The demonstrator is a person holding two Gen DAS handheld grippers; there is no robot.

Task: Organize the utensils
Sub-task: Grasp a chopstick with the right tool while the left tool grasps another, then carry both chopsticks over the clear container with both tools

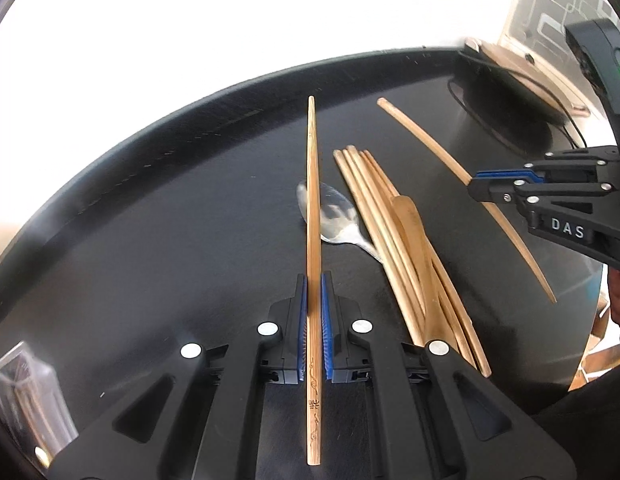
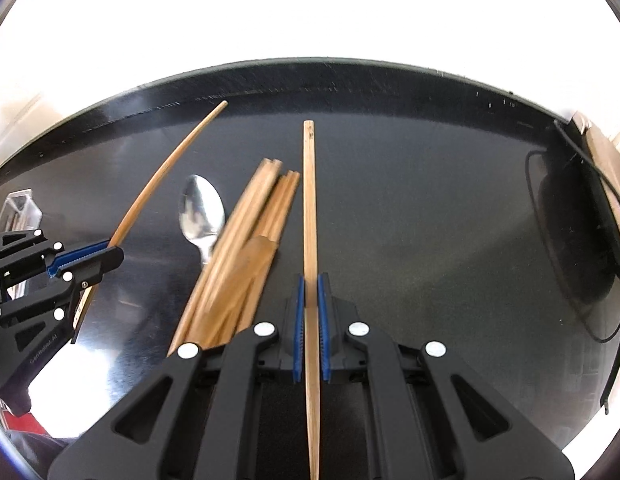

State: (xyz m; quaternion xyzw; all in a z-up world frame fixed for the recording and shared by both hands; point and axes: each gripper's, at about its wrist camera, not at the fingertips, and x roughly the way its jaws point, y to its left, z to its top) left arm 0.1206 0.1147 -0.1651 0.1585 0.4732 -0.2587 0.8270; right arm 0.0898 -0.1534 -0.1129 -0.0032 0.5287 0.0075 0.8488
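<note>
**Two chopsticks, one in each gripper**

Two chopsticks are being carried at once, one per hand. The left gripper (image 1: 314,320) is clamping on the carved chopstick (image 1: 313,208), its blue pads pressing both sides of the shaft near the thick, decorated end, so the thin tip is pointing away over the table (image 1: 149,220). The right gripper (image 2: 309,320) is gripping the plain chopstick (image 2: 308,200) the same way, jaws closed tight on the wood with most of the length sticking out ahead. Holding each stick lengthwise between the pads is probably keeping it from swivelling, which should make it easier to aim at a narrow opening.

The rest of the utensils are lying on the table between the two grippers: a pile (image 1: 390,240) of chopsticks with a flat wooden piece on top, fanned loosely, and a spoon (image 2: 201,210) whose handle is running under that pile. Both held sticks appear to be hovering above the surface rather than resting on it, though that is hard to judge from these views.

A clear holder (image 1: 27,396), already containing some sticks, is standing at the near left edge, just beside the left gripper. That is likely where the sticks are going, the left one first since it is nearer.
</note>
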